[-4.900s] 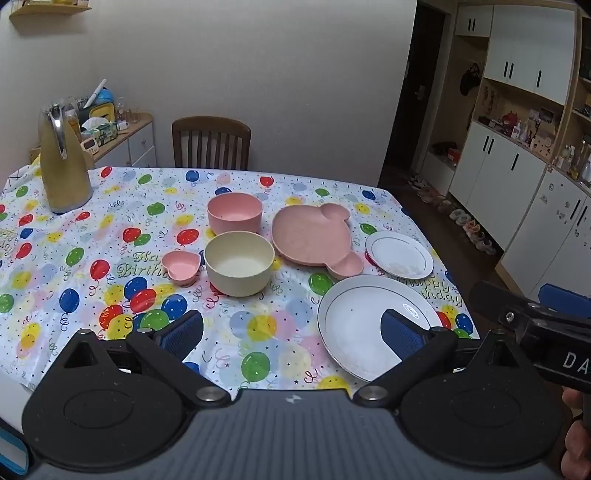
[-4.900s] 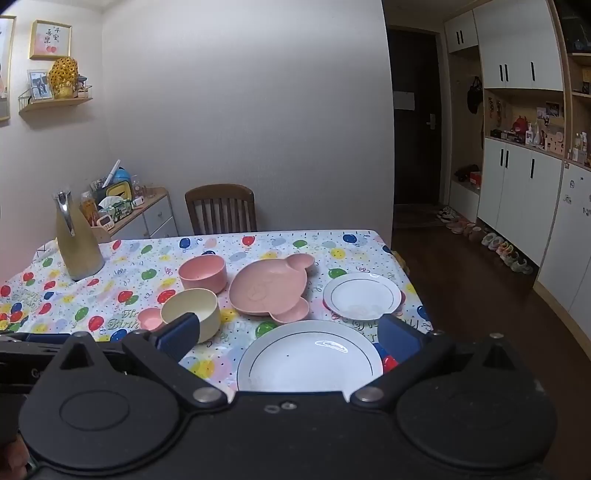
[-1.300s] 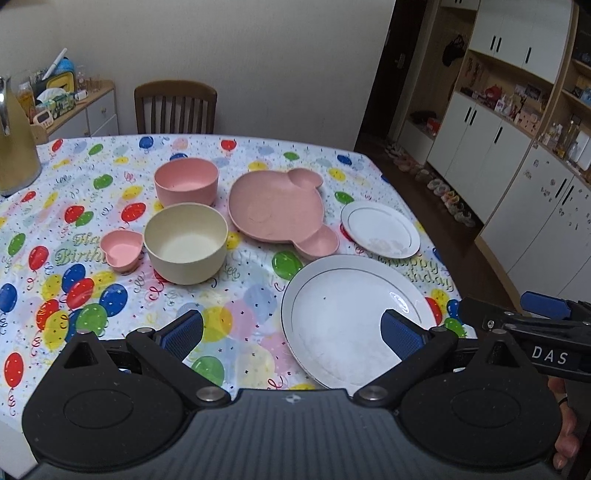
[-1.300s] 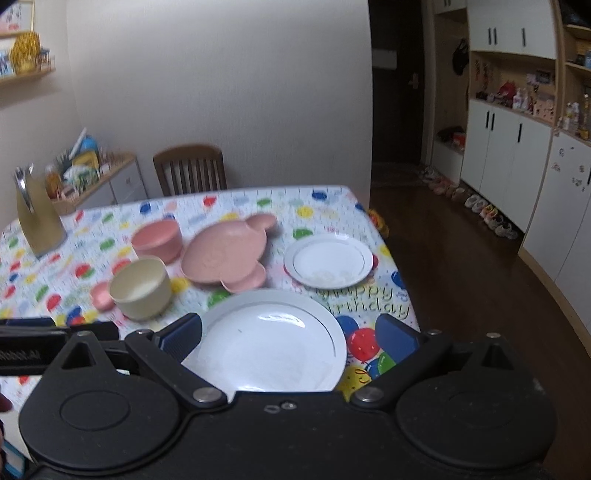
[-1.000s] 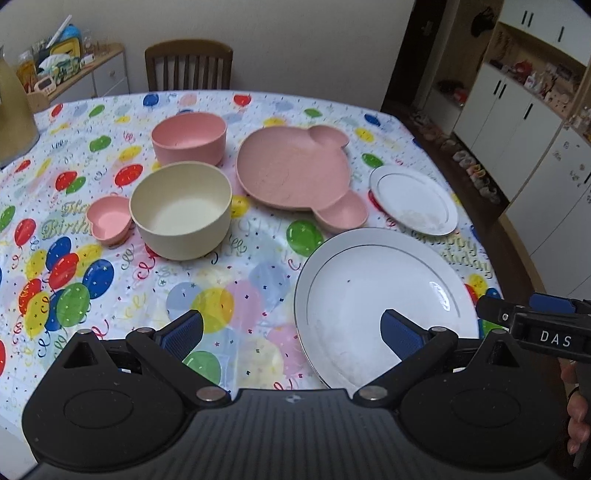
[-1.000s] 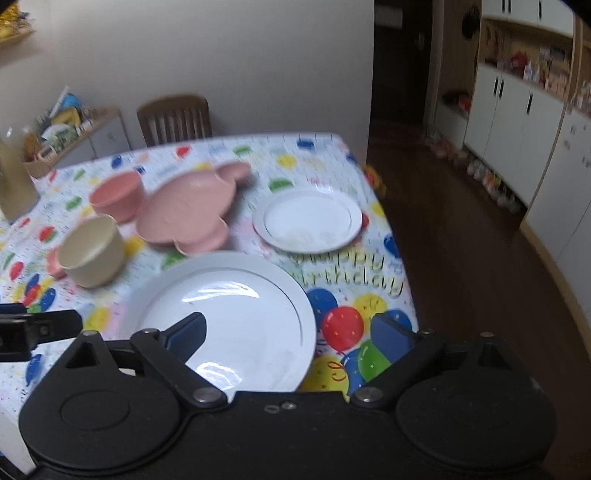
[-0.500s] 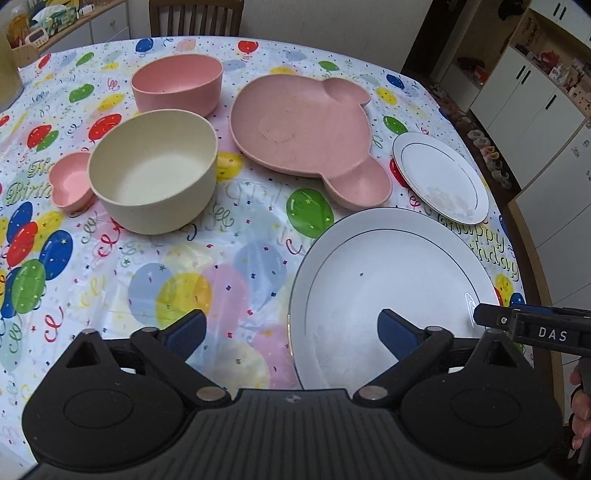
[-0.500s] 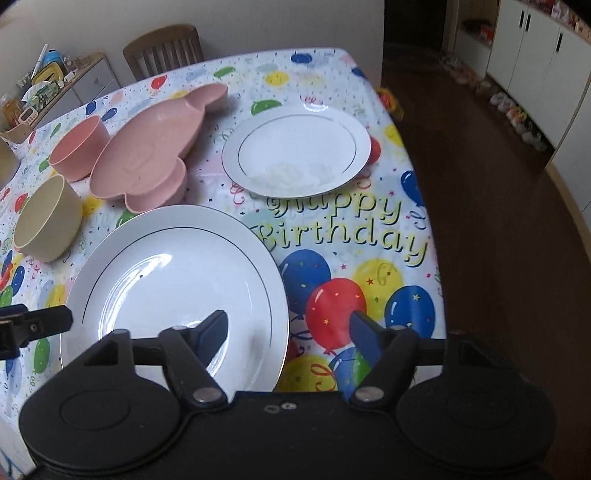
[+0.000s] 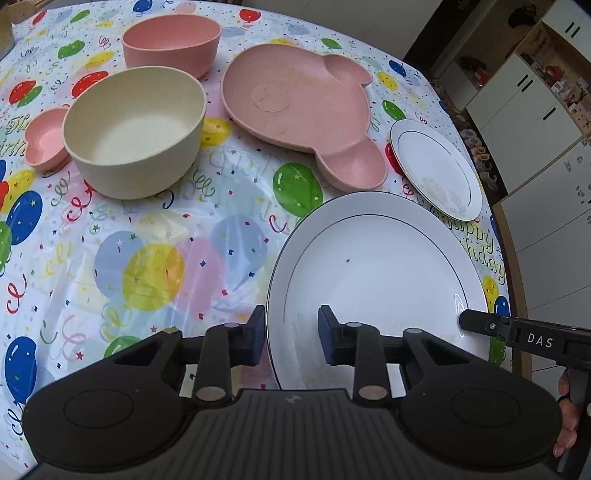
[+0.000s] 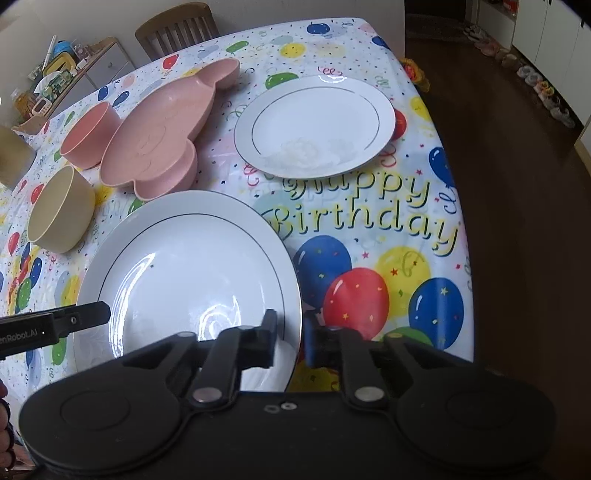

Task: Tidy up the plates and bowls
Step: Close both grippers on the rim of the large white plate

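Note:
A large white plate [image 9: 380, 266] lies near the table's front right corner; it also shows in the right wrist view [image 10: 184, 266]. My left gripper [image 9: 291, 338] straddles its near left rim, jaws narrowed, one finger each side. My right gripper [image 10: 290, 338] straddles its near right rim the same way. A small white plate [image 9: 436, 168] [image 10: 314, 125], a pink bear-shaped plate [image 9: 295, 99] [image 10: 162, 136], a cream bowl [image 9: 135, 129] [image 10: 61, 210], a pink bowl [image 9: 171, 40] [image 10: 88, 134] and a small pink heart dish [image 9: 46, 138] stand farther back.
The table [image 10: 406, 229] wears a balloon-print birthday cloth. Its right edge drops to a dark wood floor [image 10: 517, 184]. A wooden chair [image 10: 177, 26] stands at the far side, white cabinets [image 9: 535, 103] on the right.
Both grippers have come down and forward to the large white plate. Their jaws have narrowed from wide open onto its near rim, left and right.

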The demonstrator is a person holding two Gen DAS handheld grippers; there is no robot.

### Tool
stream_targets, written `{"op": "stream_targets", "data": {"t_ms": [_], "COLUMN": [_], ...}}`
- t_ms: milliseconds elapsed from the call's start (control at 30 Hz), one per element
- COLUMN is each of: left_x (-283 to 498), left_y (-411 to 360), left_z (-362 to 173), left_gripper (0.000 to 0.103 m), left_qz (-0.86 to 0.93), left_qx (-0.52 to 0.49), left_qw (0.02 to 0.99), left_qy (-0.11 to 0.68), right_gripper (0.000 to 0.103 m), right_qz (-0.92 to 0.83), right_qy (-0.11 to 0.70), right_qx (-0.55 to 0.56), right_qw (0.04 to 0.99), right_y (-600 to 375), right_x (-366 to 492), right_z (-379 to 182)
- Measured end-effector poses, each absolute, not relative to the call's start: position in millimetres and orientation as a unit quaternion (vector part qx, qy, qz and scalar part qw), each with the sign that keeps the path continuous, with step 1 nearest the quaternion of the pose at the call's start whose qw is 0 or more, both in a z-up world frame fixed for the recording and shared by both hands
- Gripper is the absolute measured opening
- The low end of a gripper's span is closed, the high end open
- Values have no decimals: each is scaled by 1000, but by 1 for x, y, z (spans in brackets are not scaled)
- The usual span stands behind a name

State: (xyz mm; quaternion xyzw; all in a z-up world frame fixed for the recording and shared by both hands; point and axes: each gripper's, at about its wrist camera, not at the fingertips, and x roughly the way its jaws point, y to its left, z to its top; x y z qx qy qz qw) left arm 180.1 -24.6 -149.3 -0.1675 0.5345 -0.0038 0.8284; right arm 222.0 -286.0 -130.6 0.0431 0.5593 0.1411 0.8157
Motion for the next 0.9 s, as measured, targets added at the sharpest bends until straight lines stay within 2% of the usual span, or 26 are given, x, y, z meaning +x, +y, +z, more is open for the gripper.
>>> {"op": "stream_targets", "data": {"t_ms": [367, 900], "left_x": [165, 110], "left_y": [-21, -34], "left_z": [-143, -140], "left_gripper": [26, 26], "left_qz": [-15, -49], "left_qx": [-175, -146], "left_qw": [830, 816], "left_qy": [530, 558], "right_gripper": [10, 10], "right_qz": [127, 116], "right_qy": [560, 576], "right_qx": [54, 52], "right_qw": [817, 808], "right_y": [-290, -302], "right_x": [209, 136], "right_z": [-129, -122]}}
